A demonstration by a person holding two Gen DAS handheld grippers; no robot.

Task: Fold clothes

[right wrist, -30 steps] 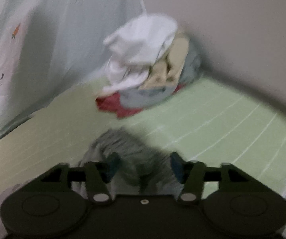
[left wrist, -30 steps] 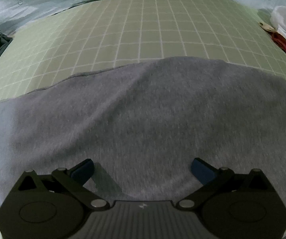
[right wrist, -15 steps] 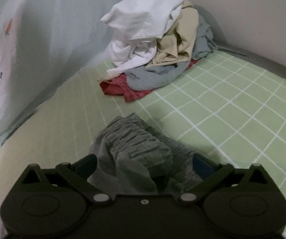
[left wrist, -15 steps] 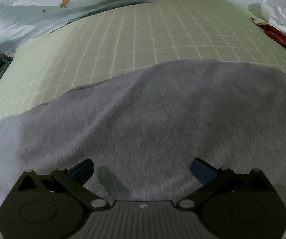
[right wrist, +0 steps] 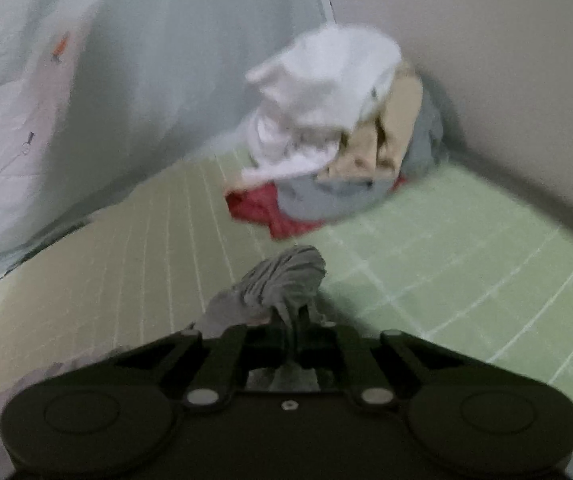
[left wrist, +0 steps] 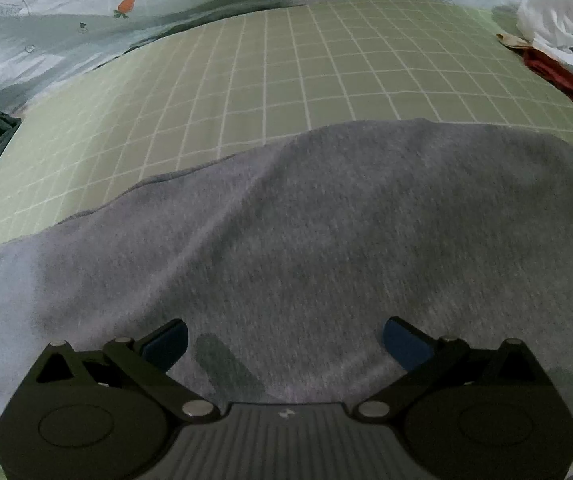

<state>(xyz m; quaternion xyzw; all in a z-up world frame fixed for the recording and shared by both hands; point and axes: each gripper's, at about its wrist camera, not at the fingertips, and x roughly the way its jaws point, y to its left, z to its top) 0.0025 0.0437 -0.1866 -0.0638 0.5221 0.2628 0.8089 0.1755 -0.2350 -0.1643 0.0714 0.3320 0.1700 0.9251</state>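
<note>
We work on a bed point(left wrist: 286, 80) with a green checked sheet; a pale curtain point(right wrist: 86, 80) hangs along its far side. Spread over the near part lies the grey garment point(left wrist: 326, 240), flat but rippled. A pile of unfolded clothes point(right wrist: 338, 152) sits in the far corner, well apart from it.

The risks, as we judge them: the right claw point(right wrist: 294, 332) has only a bunched, ribbed end point(right wrist: 286, 280) of the garment, so a pull could slip it free or drag the whole garment crooked. Nothing pins the body of the cloth, so it may slide instead of folding. The right view is blurred, so we cannot tell how deep the grip goes.

Our right claw is pinched tight on that ribbed end, which sticks up past the jaws. Our left claw point(left wrist: 284, 336) hovers over the garment, jaws spread wide, holding nothing.
</note>
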